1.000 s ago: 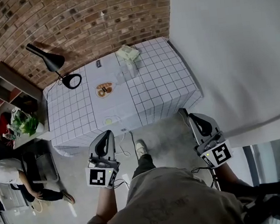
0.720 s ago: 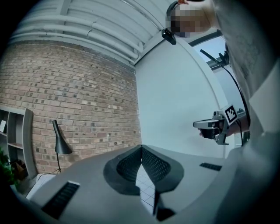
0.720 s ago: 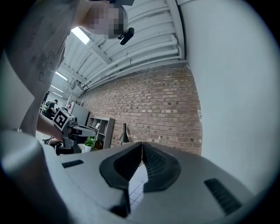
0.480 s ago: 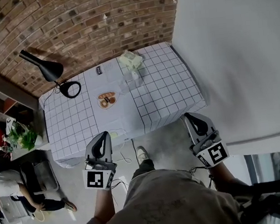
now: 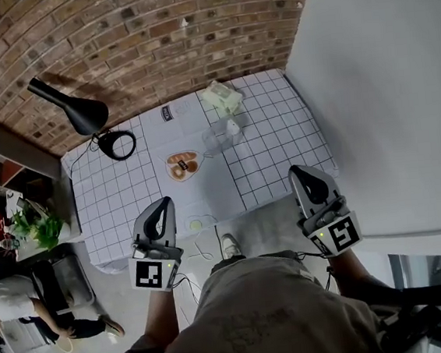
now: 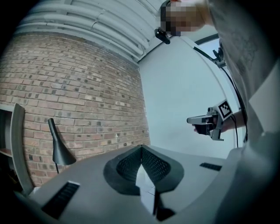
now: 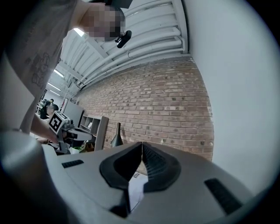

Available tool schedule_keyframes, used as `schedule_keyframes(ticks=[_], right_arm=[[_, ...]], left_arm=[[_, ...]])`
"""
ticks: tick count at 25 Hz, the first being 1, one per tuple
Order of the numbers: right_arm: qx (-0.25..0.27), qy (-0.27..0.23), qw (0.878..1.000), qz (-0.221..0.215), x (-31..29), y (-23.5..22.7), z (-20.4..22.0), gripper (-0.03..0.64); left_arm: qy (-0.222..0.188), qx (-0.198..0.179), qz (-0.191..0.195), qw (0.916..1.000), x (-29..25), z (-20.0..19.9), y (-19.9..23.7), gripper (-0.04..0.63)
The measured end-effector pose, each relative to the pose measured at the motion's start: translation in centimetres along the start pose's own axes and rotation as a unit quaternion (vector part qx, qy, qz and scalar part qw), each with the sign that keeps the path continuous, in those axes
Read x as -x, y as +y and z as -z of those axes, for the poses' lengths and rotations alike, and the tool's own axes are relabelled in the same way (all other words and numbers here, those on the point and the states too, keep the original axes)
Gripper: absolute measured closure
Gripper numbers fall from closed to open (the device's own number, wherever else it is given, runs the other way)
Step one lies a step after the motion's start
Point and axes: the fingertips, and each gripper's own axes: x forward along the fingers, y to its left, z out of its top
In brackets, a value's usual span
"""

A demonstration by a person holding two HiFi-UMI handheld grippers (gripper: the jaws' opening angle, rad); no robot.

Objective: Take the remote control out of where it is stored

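Note:
A table [image 5: 128, 189] under a white grid cloth stands against the brick wall. On it a clear container [image 5: 218, 138] sits beside a small white thing [image 5: 233, 126]. I cannot make out a remote control. My left gripper [image 5: 164, 204] hovers shut and empty over the table's front edge. My right gripper [image 5: 295, 174] is also shut and empty, just off the front right corner. In the left gripper view the jaws [image 6: 141, 148] meet at their tips; in the right gripper view they [image 7: 141, 144] do too.
A black desk lamp [image 5: 80, 112] stands at the table's back left. A heart-shaped dish [image 5: 184, 165], a green-white box [image 5: 222, 95] and a small round thing [image 5: 196, 224] lie on the cloth. A shelf with a plant [image 5: 33, 223] and a seated person [image 5: 14, 299] are at left. A white wall [image 5: 390, 75] is at right.
The table has come nearer and shifted right in the head view. Both grippers stay shut before the body, now over the table's front edge.

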Motion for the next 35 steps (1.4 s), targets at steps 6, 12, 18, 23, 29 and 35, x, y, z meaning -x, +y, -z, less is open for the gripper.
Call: schedule_keyframes(ticks=[6,12,18,23,29,35], right_arm=[[0.011,0.003,1.0,-0.004,-2.6,0.1,0.1,0.603],[0.01,0.009,1.0,-0.007,-4.0,-0.7,0.5,0.603],[0.006,0.003,1.0,-0.024,-5.2,-2.0,0.8,0.603],[-0.014,0.0,0.999,-0.047,-6.3,-3.2,1.0,0.603],[-0.013,-0.012,0.999,-0.052,-6.9,-5.6,0.9,0.603],[-0.013,-0.025,0.997,-0.065,-6.8,-6.8,0.8,0.603]], left_arm=[[-0.018,0.001,0.004,0.9998,-1.7,-0.7,1.8,0.591],[-0.01,0.01,0.007,0.9999,-3.0,0.1,2.0,0.591],[-0.009,0.011,0.002,0.9999,-4.4,0.0,1.3,0.591],[-0.013,0.02,-0.016,0.9996,-5.9,-0.9,1.1,0.591],[-0.006,0.01,-0.037,0.9993,-6.9,-1.6,0.9,0.591],[-0.015,0.004,-0.046,0.9988,-7.6,-2.7,-0.3,0.591]])
